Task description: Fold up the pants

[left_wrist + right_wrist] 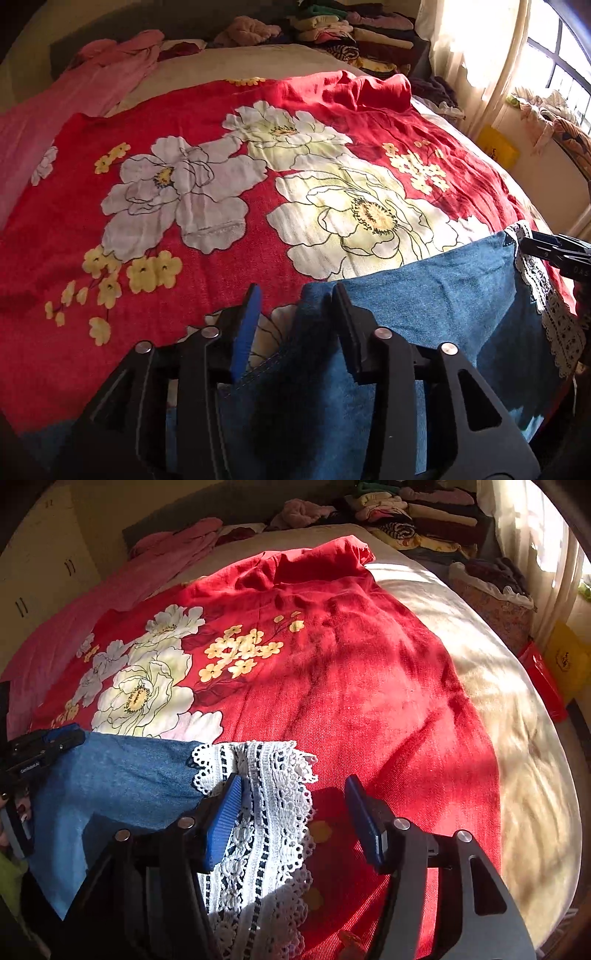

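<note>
The left tongs [295,306] stand partly apart, and a fold of the blue denim pants [424,295] rises between the fingers; whether the pads press on it cannot be told. The right tongs [293,797] stand fairly wide over the pants' white lace hem [266,812], their left pad [221,823] touching the lace and the right pad clear of it, gripping nothing. The pants lie at the near edge of the bed, at six o'clock in both views, on a red floral bedspread [184,229]. Beyond, at twelve o'clock, a pile of folded clothes [354,33] sits by the bed's far end, and a sunlit window [557,55] shows at two o'clock.
</note>
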A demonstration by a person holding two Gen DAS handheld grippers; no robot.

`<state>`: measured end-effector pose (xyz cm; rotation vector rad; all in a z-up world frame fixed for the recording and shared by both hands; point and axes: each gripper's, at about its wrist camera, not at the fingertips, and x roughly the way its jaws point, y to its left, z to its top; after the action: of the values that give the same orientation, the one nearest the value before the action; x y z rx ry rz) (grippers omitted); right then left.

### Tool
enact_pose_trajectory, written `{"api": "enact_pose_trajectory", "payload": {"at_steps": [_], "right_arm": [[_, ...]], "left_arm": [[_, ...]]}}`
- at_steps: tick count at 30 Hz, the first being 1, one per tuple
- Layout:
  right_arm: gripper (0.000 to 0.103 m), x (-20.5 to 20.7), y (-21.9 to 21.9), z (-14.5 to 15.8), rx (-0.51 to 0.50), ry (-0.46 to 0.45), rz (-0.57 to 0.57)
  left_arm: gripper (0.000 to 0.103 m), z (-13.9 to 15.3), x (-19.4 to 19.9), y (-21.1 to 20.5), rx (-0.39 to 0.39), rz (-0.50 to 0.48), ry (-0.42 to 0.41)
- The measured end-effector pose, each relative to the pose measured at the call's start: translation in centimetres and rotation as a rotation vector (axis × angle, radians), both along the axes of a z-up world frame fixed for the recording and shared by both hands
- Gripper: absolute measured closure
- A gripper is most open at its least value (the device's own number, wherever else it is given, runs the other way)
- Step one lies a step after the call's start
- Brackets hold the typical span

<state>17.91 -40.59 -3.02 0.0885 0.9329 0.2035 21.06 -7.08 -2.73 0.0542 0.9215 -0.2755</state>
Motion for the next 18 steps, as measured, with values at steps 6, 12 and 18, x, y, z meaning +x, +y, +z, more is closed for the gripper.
{"api": "enact_pose_trajectory", "payload": {"at_steps": [6,12,18], "right_arm": [[0.03,-4.7,-0.1,2.8,-0.03,-0.084,-0.027],[0.027,-9.8,1.1,4.8,-0.066,-0.154,-0.024],[0.027,-13.5,5.5,4.5,-0.117,-0.159,0.07]], "left_arm": [[0.029,3.4,-3.7,2.3,0.029,0.043,-0.083],[0.019,5.0,-8.5,4.1,0.018,0.058,-0.119],[0.017,3.8,-12.3,5.2,0.051,0.065,-0.105]]}}
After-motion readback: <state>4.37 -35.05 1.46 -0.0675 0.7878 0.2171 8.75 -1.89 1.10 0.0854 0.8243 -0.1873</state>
